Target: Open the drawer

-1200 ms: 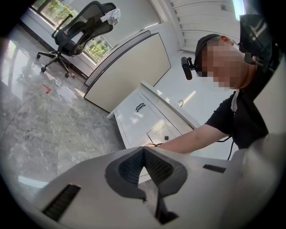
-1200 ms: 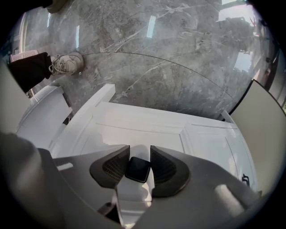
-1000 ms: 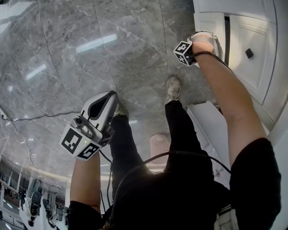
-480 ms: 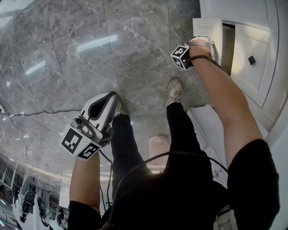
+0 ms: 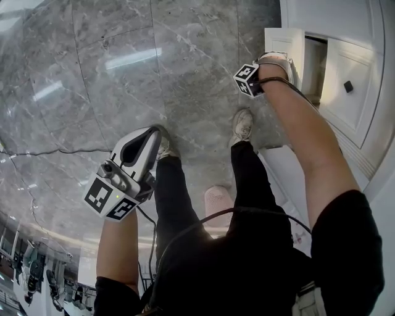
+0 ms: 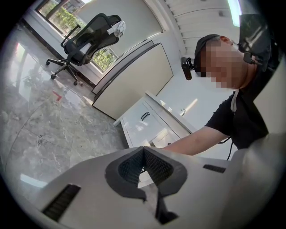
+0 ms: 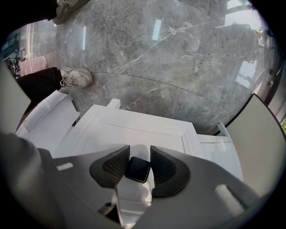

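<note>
Grey marble floor [image 5: 123, 74] runs out ahead of both tools, and the person stands on it beside a white cabinet [image 5: 333, 18] that rises just past the right gripper [image 7: 139, 151]. The drawer [image 7: 134, 134] sits directly in front of that gripper. Its white panelled front stands a little way out from the cabinet, and a shadowed gap shows behind it on the cabinet side. A neighbouring drawer front [image 5: 345, 68] lies just beyond, flush and carrying its own small dark knob.

The left gripper [image 6: 144, 150] hangs low on the person's other side, well away from the cabinet. Its ribbed pads are pressed tip to tip with nothing between them. Far beyond its tips an office chair [image 6: 85, 38] stands by a window.

A pale shoe [image 7: 77, 77] rests on the floor off to the left of the right gripper. That gripper's jaws are clamped on the drawer's dark square knob [image 7: 137, 169], one pad on each side.
</note>
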A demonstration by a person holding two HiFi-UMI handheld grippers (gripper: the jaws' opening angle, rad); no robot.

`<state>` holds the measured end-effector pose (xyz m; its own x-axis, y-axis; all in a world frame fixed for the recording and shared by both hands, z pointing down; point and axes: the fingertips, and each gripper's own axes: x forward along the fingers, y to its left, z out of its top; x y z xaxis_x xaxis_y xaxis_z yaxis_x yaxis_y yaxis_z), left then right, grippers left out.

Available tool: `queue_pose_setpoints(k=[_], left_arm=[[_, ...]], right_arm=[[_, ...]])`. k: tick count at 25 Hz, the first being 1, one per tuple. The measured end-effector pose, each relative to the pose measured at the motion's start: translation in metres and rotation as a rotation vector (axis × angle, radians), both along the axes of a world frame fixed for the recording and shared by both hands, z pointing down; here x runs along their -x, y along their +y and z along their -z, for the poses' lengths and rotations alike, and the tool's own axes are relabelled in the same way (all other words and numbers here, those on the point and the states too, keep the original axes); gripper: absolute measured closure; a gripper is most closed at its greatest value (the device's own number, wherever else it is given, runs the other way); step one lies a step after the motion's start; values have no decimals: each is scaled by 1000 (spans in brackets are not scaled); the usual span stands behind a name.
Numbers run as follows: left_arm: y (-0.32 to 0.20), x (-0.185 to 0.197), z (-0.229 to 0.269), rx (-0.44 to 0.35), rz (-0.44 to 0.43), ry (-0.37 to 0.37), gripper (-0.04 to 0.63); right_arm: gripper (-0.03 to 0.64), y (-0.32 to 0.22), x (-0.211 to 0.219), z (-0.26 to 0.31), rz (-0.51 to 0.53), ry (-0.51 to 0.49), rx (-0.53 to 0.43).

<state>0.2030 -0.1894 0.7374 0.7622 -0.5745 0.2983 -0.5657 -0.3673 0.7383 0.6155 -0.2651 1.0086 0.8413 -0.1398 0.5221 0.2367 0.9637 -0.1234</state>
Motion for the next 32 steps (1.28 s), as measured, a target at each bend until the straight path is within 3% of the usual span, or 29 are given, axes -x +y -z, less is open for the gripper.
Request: queue_pose_setpoints(k=[32], left_arm=[[18, 69, 4, -8, 61, 5, 595]], right_arm=[[476, 9, 71, -1, 11, 27, 26]])
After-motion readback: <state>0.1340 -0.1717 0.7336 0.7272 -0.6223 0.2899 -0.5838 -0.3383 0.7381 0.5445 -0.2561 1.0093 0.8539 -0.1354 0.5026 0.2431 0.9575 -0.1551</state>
